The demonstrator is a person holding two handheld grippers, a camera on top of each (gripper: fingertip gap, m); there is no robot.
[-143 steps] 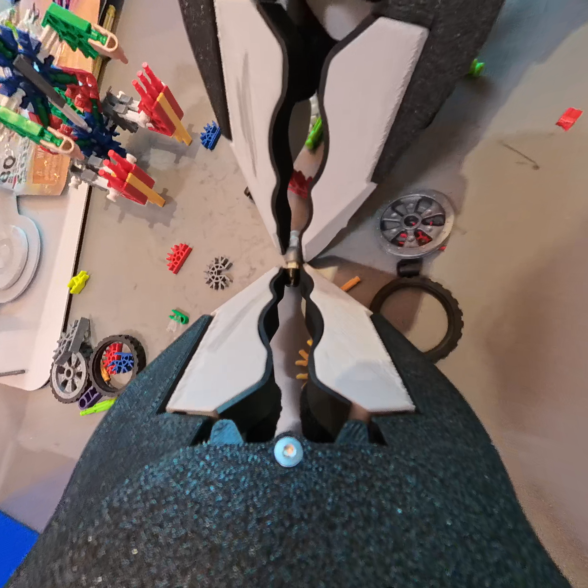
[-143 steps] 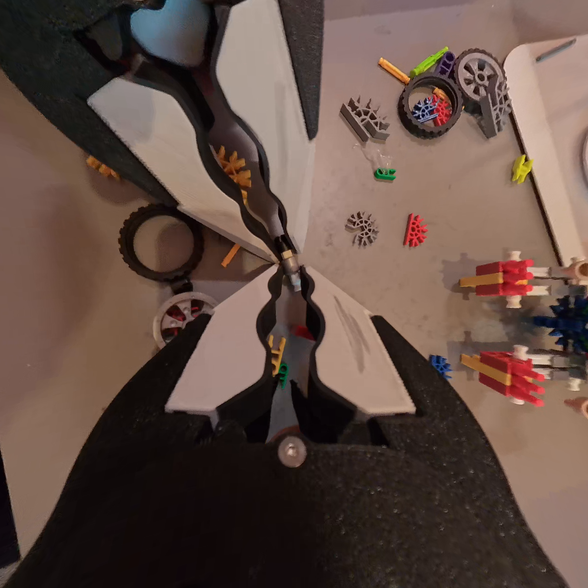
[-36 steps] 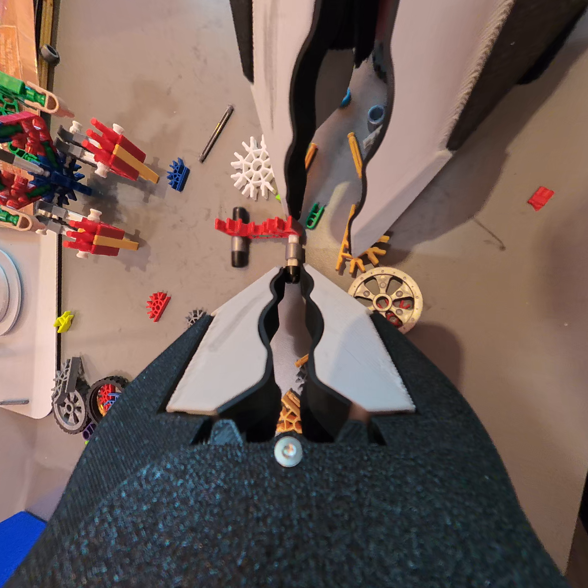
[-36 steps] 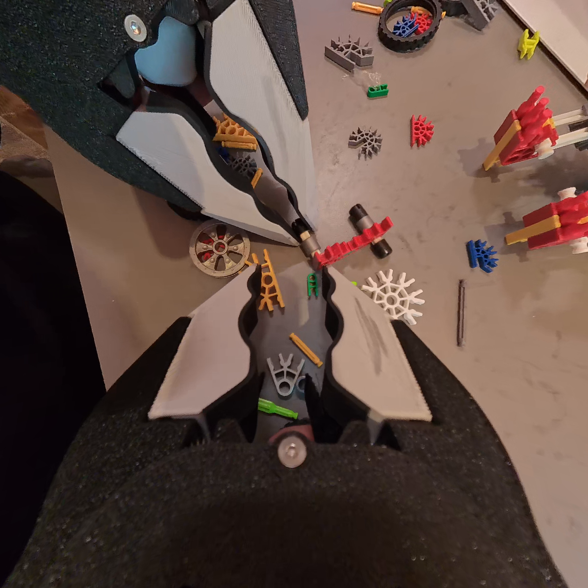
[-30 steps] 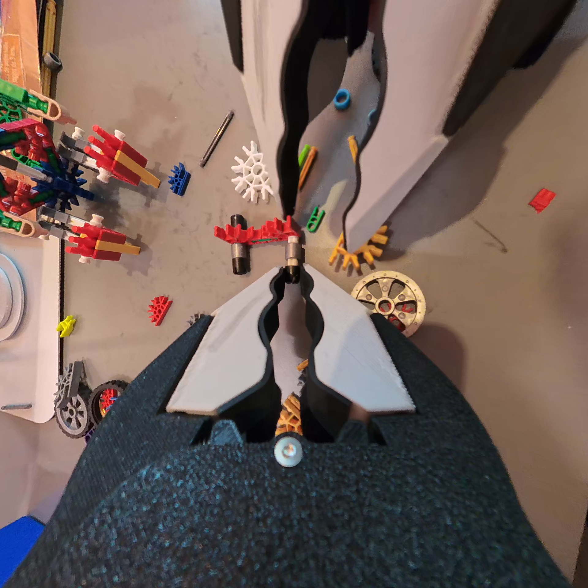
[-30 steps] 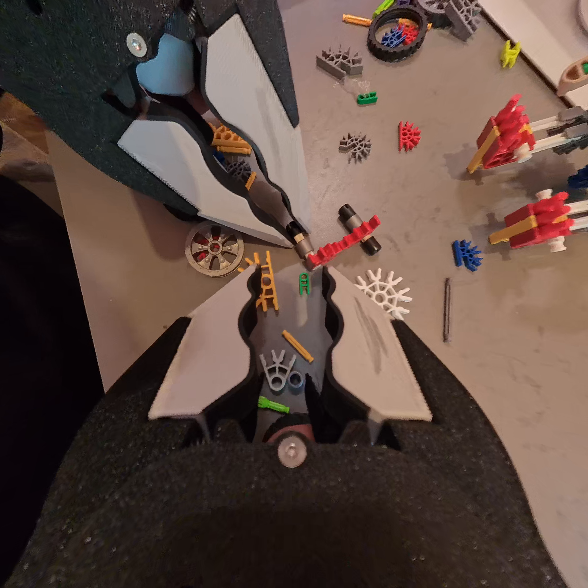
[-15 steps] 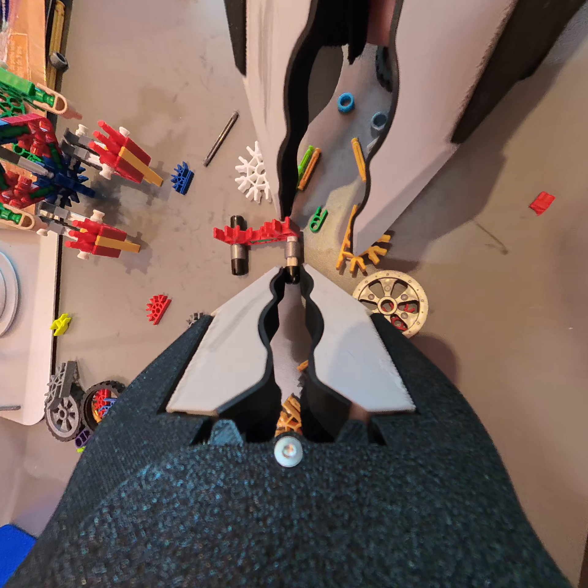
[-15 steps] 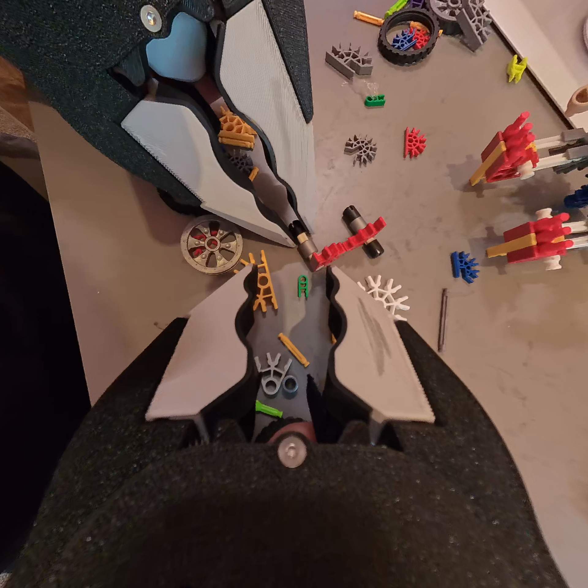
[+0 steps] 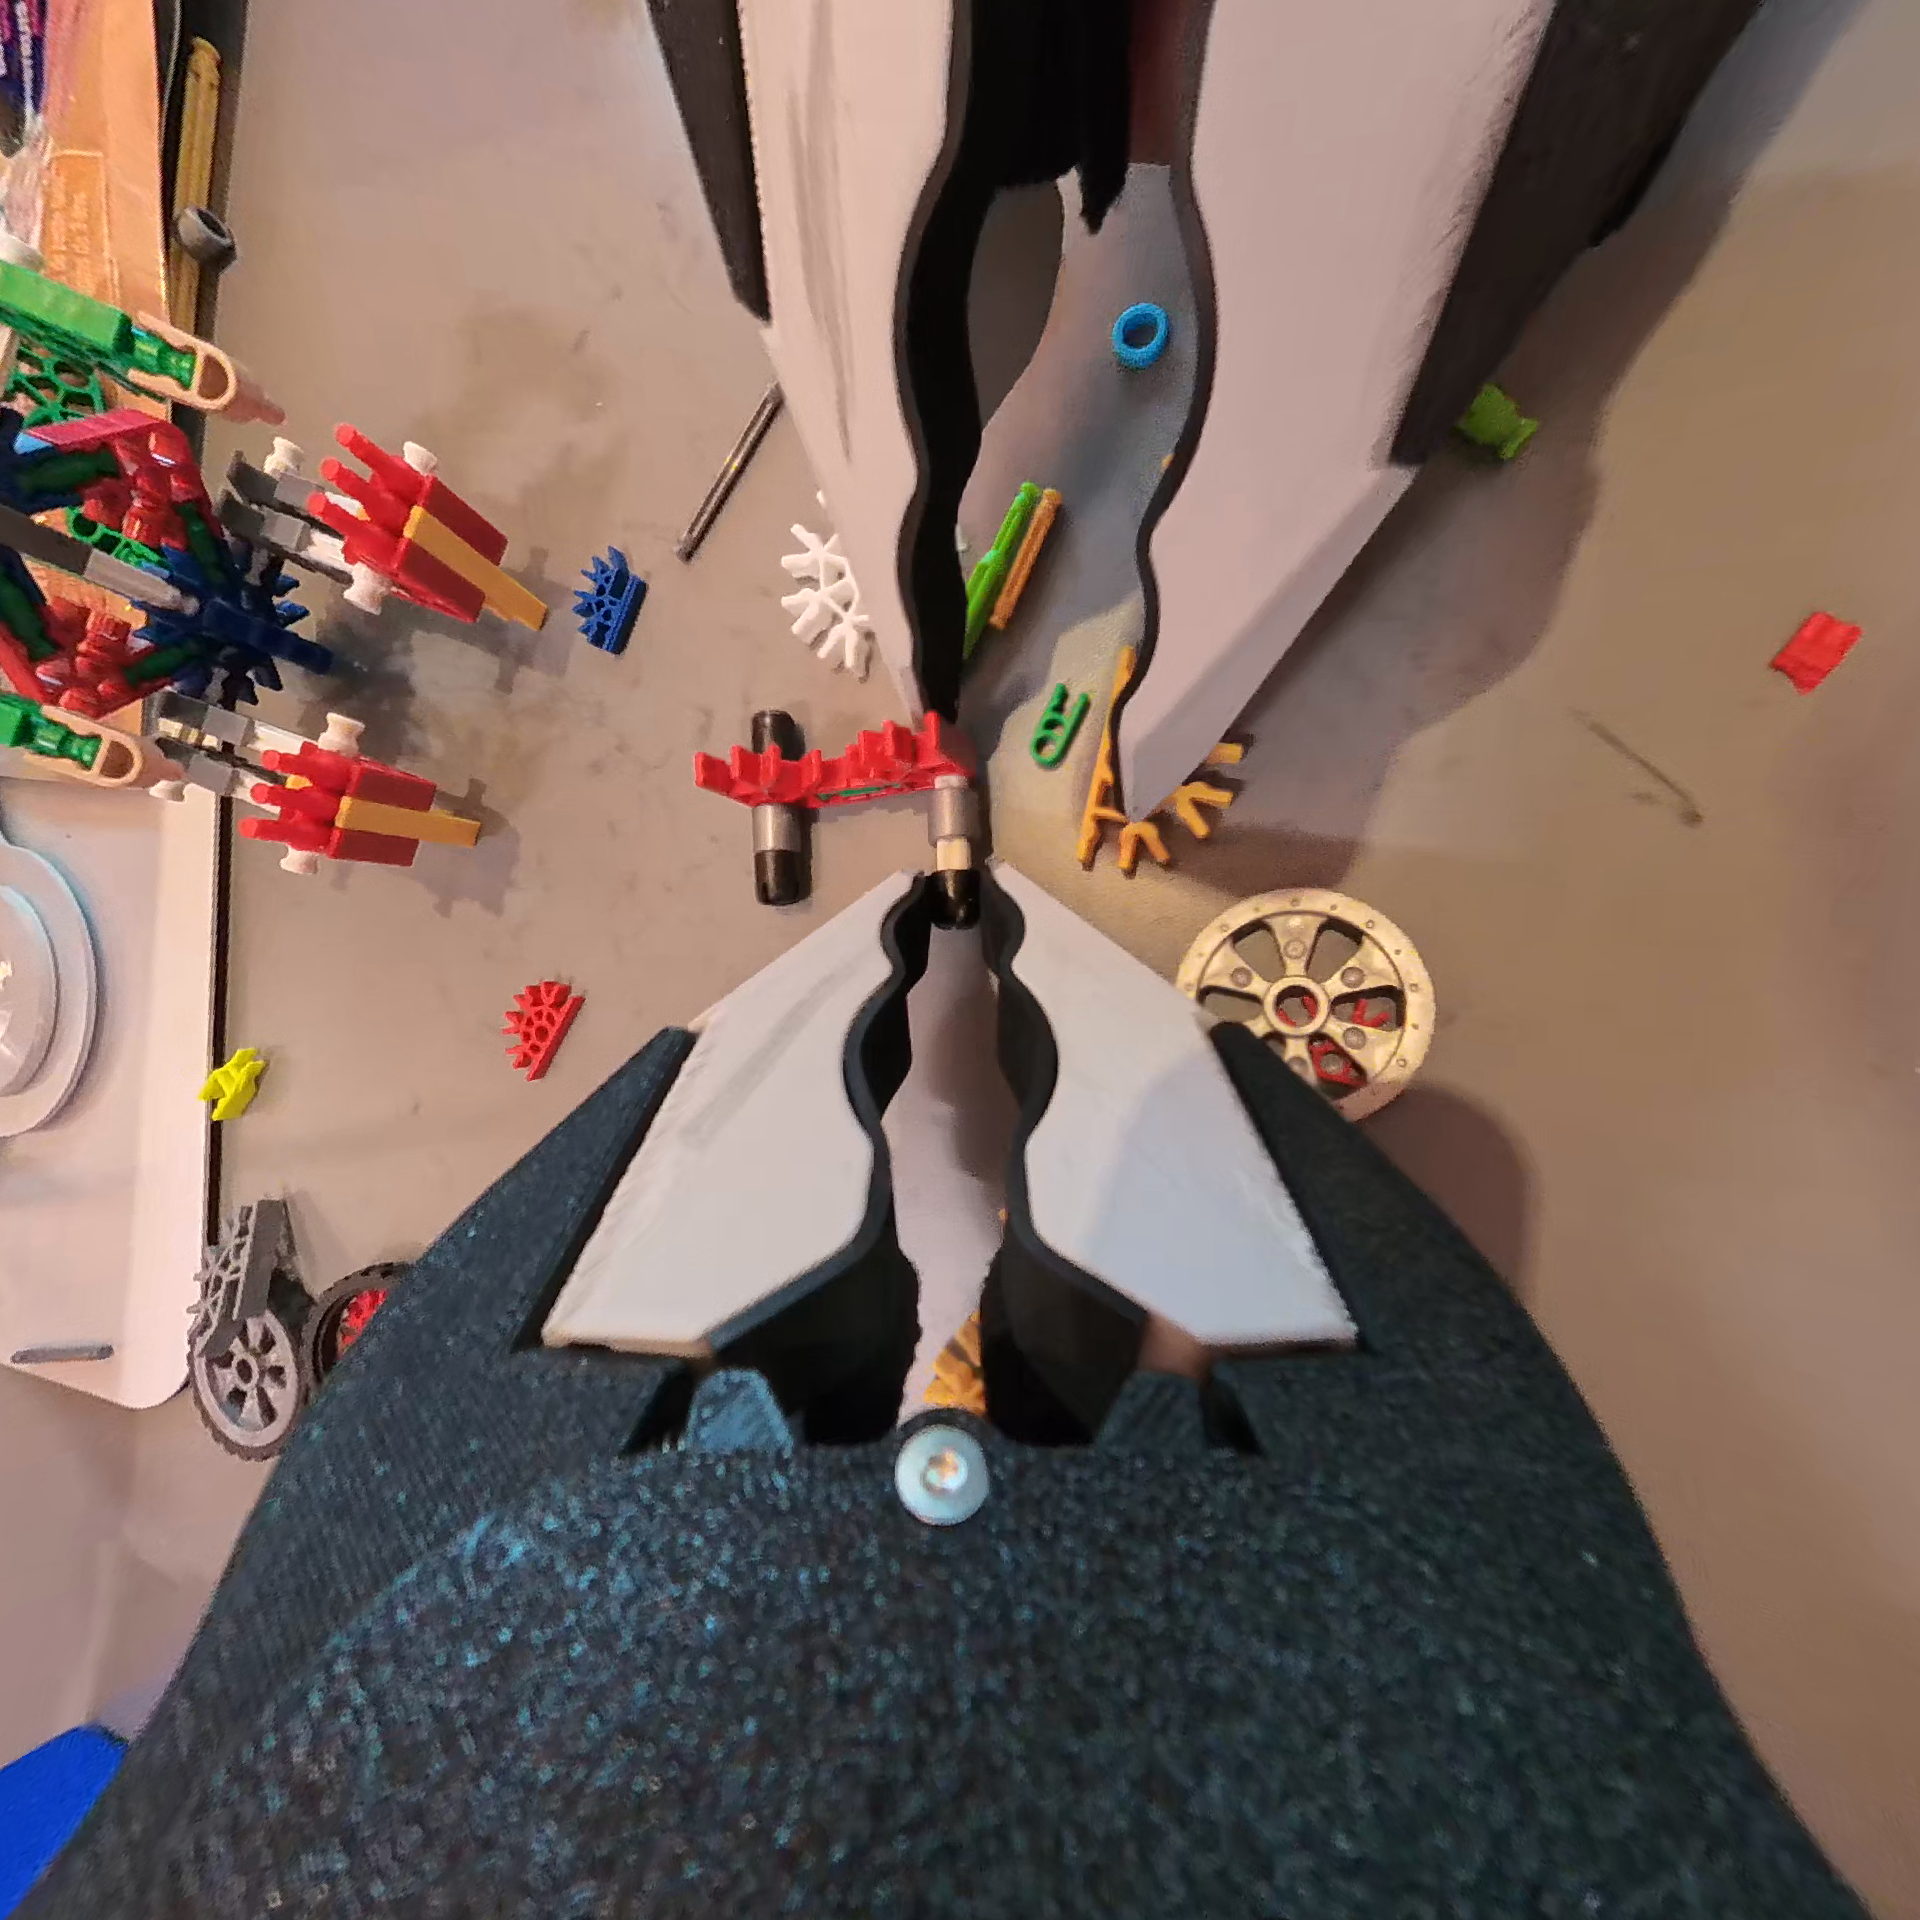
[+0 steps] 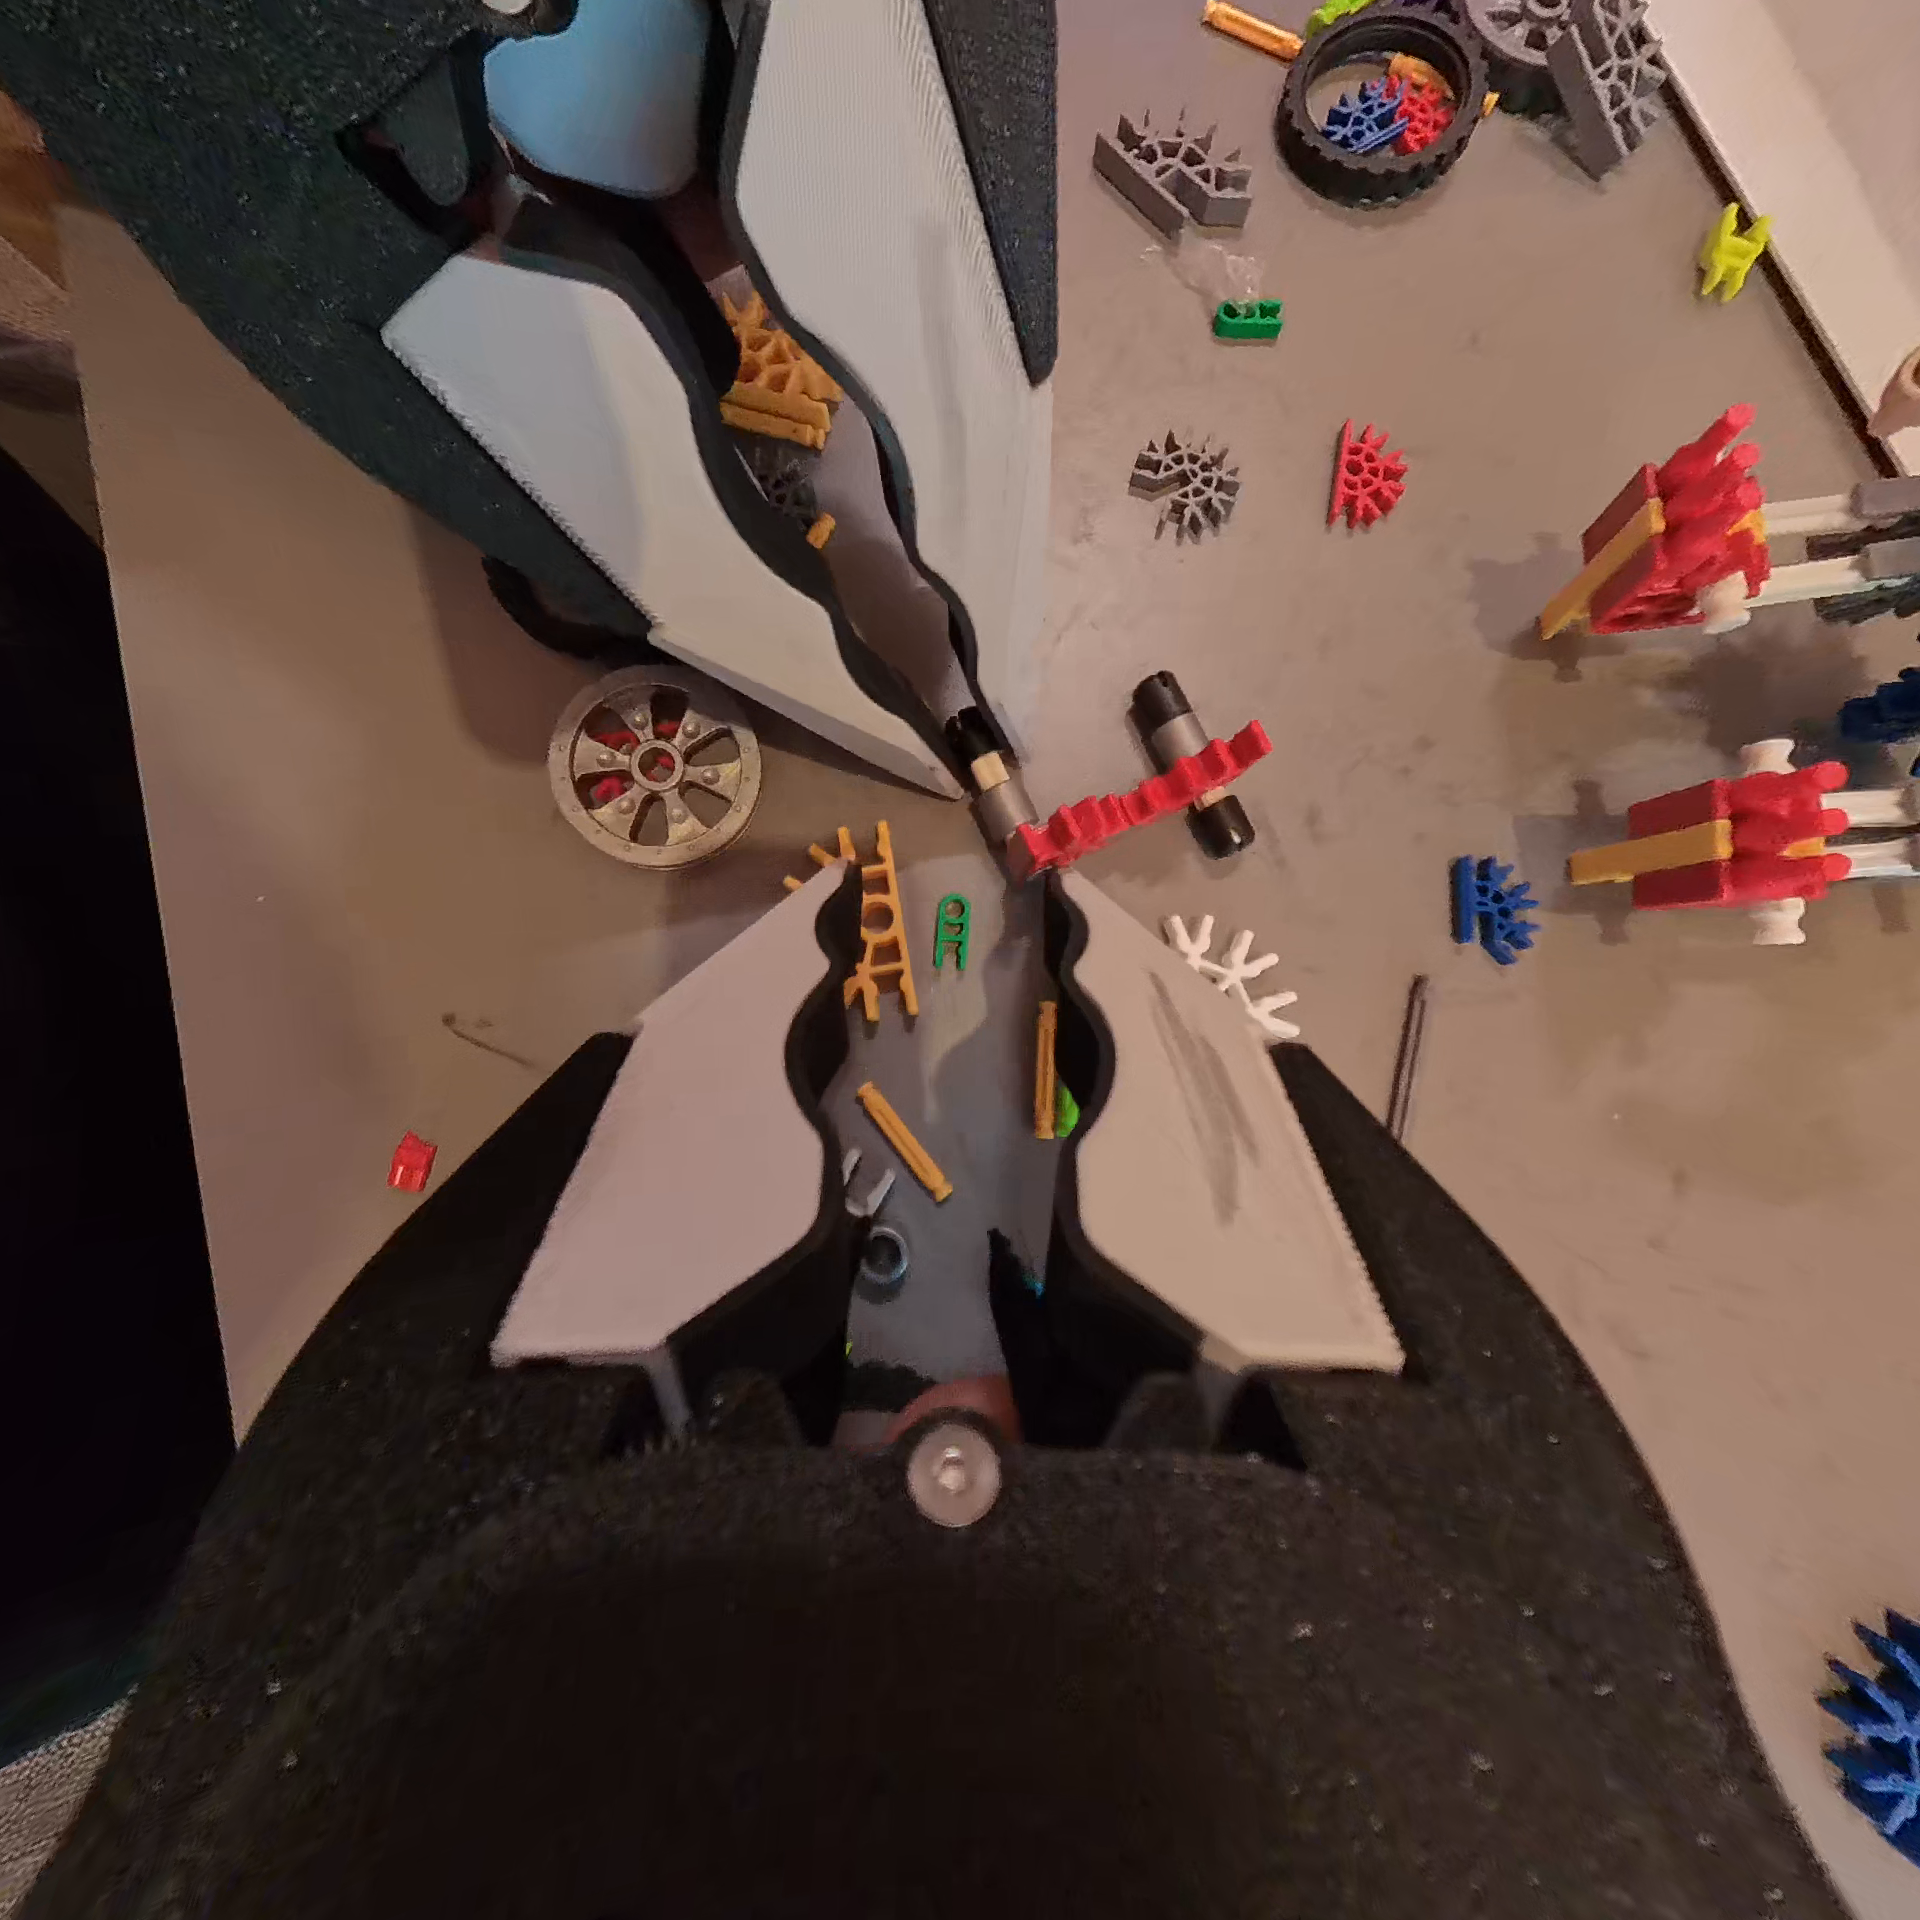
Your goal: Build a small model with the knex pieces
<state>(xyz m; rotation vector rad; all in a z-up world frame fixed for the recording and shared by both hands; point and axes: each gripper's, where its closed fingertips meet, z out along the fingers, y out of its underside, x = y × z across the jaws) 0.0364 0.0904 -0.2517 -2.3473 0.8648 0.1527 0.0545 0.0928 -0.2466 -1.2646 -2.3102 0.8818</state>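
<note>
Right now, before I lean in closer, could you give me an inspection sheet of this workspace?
Surface: grey tabletop, scuffed and stained.
Held things: grey-and-black rod joined to a red toothed strip; a second black rod crosses that strip.
Clutter: spoked wheel, white snowflake connector, orange ladder piece, green clip, blue connector, red-and-yellow assemblies.
Grippers: left hand-held gripper shut on the rod's black end; right hand-held gripper open, one fingertip against the strip's end.
Cables: nothing seen.
Surroundings: white board at the table's side.
</note>
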